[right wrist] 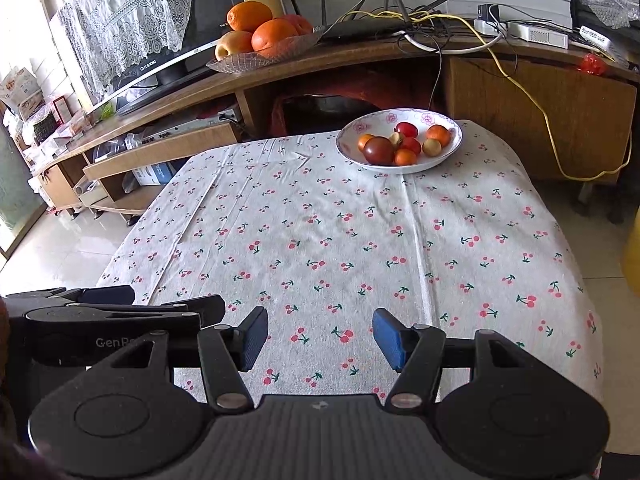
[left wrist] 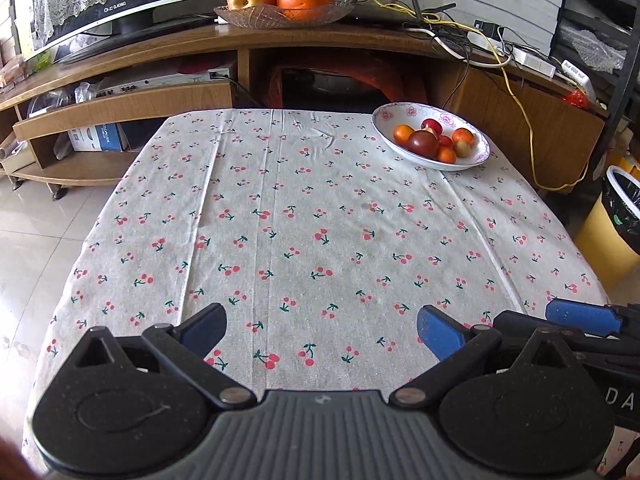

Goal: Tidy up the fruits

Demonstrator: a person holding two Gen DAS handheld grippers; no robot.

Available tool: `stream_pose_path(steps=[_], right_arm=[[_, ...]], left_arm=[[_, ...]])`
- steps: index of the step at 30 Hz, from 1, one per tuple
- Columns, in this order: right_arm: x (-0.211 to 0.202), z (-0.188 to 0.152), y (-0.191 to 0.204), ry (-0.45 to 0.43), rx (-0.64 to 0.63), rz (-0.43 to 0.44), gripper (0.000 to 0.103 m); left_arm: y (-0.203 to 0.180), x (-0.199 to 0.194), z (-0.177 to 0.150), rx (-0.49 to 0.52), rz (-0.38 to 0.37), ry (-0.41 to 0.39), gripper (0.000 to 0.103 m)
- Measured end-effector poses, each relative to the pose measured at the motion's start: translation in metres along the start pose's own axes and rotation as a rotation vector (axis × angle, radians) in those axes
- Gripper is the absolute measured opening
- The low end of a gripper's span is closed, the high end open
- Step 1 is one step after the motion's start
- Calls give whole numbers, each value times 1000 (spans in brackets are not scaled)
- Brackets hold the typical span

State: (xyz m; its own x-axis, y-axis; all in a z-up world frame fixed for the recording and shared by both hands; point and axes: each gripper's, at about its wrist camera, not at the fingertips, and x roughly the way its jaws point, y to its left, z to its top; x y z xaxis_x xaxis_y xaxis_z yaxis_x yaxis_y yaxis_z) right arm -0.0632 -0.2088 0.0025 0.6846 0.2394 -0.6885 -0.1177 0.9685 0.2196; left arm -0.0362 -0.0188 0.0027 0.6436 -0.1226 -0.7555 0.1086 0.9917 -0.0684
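A white flowered bowl (left wrist: 478,162) stands at the far right of the cherry-print tablecloth (left wrist: 304,216). It holds several small fruits: a dark tomato (left wrist: 423,143), red ones and orange ones. The bowl also shows in the right wrist view (right wrist: 352,156), with the dark tomato (right wrist: 379,150) at its front. My left gripper (left wrist: 320,330) is open and empty above the near edge of the table. My right gripper (right wrist: 320,338) is open and empty beside it. The right gripper's blue pads (left wrist: 582,316) show in the left wrist view. All fruit lies far from both grippers.
A glass dish (left wrist: 256,18) with oranges and an apple sits on the wooden TV stand (left wrist: 304,38) behind the table, next to a router and tangled cables (left wrist: 460,28). A yellow bin (left wrist: 612,236) stands at the table's right. Tiled floor (left wrist: 36,248) lies to the left.
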Motion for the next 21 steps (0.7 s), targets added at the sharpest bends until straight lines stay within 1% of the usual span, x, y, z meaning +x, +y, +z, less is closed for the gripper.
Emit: stream_pose_path(steps=[9,11,21], right_arm=[[-1,-3,3,4,0,1,55],[-2,-4,3,2,0,1,56],[-4,-6,7,4,6,7,56]], left_arm=[[-1,-5,-4,6,29,-10,103],[-1,-8,-5,10,41,-25,103],[2,-12,-7,16,43,-31,103]])
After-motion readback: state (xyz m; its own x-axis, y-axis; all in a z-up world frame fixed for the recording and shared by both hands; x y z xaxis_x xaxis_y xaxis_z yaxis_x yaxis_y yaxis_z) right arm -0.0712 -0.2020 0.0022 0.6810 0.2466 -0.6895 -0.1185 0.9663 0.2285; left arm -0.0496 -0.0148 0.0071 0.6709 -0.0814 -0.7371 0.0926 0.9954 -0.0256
